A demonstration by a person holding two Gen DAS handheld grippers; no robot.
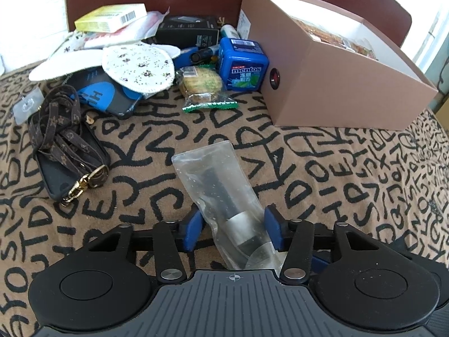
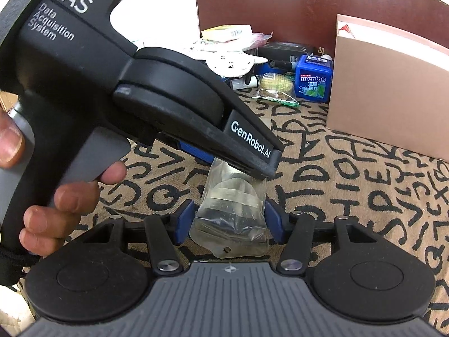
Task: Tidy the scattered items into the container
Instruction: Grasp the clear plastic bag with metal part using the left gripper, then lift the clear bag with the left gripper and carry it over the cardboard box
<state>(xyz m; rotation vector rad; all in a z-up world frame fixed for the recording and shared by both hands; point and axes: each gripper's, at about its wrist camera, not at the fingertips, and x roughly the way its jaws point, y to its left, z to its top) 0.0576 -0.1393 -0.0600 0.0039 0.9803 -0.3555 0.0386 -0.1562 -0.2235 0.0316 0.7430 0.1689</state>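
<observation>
- The pouch (image 1: 221,185) lay on the cloth (image 1: 322,168), near the box (image 1: 336,84).
- Both grippers — left (image 1: 234,221), right (image 2: 228,221) — pinched it at opposite ends.
- Clear film looked slick and floppy — best gripped across the stiffer dark contents.

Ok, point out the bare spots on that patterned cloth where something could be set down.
Bare patterned cloth lies in front of the tan cardboard box, right of the clear plastic pouch. Another strip runs between pouch and brown strap. Crowded at the back around the blue mentos tub.
</observation>
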